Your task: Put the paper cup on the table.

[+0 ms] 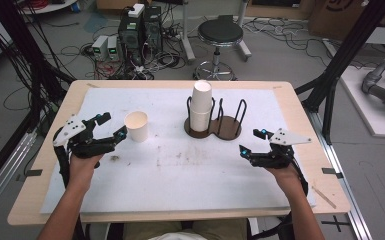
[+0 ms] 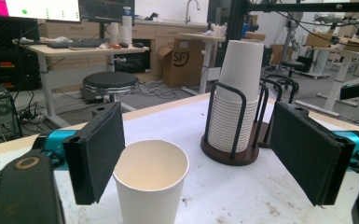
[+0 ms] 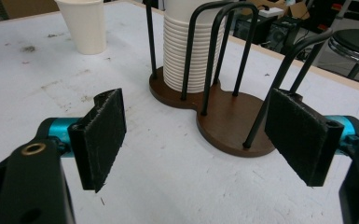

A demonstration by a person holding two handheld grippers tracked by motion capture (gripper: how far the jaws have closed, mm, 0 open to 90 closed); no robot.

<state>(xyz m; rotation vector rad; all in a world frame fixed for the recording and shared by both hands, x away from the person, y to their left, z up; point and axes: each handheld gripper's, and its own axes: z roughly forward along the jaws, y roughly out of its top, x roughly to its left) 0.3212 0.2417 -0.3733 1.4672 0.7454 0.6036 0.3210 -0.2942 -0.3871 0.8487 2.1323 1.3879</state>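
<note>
A single white paper cup (image 1: 136, 125) stands upright on the white mat, open end up. My left gripper (image 1: 112, 125) is open just left of it; in the left gripper view the cup (image 2: 151, 184) sits between the wide-apart pads, near the left pad (image 2: 99, 151), untouched. A stack of white cups (image 1: 201, 106) stands in the left bay of a dark two-bay wire holder (image 1: 228, 129); the right bay is empty. My right gripper (image 1: 253, 141) is open, right of the holder, facing the holder (image 3: 233, 122) and the stack (image 3: 191, 51) with nothing between its pads.
The white mat (image 1: 180, 170) covers most of the wooden table (image 1: 300, 115). Beyond the far edge stand a black stool (image 1: 220, 35) and computer gear with cables (image 1: 135, 40) on the floor. Black frame posts (image 1: 340, 65) rise at the right.
</note>
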